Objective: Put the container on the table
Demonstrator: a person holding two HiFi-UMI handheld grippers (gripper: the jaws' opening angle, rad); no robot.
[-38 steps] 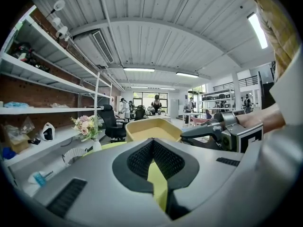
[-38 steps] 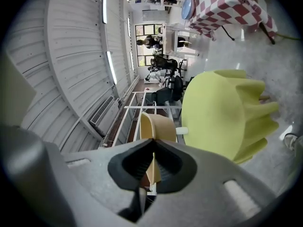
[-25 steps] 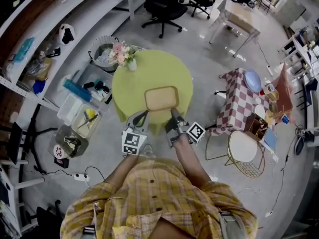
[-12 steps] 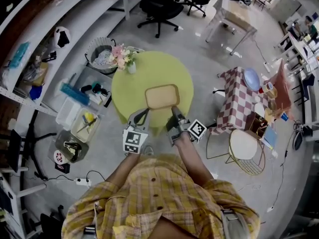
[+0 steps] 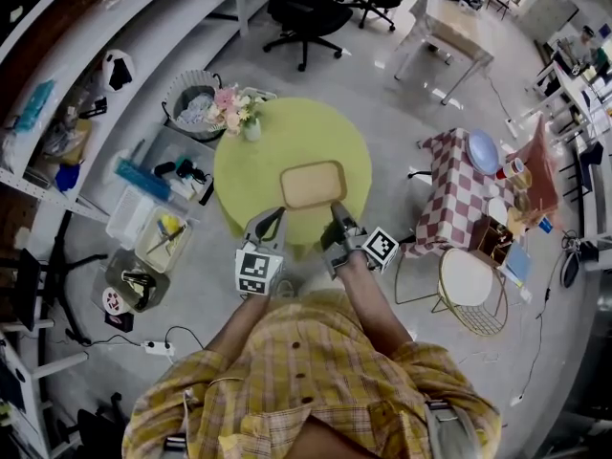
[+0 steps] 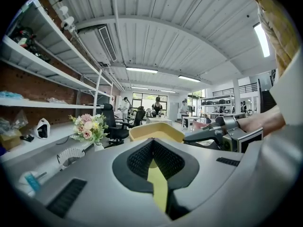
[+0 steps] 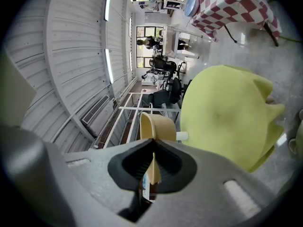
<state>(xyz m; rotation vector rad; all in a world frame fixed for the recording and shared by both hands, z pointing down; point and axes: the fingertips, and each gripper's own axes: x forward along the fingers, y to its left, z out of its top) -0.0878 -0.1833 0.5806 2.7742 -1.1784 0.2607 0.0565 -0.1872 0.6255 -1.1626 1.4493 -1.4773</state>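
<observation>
Green-clothed round table (image 5: 251,156) | tan container (image 5: 311,185) flat on table, near its front edge | right gripper (image 7: 152,167), left gripper (image 6: 152,148): both clamped on container rim, table's front side | uneven release or snagged jaw risks dragging container off table's front edge

One container (image 5: 311,184), one round table (image 5: 251,172), one vase (image 5: 252,128), two grippers — left gripper (image 5: 272,220), right gripper (image 5: 337,216).

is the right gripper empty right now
No, the right gripper has its jaws clamped on the thin wall of the tan container.
</observation>
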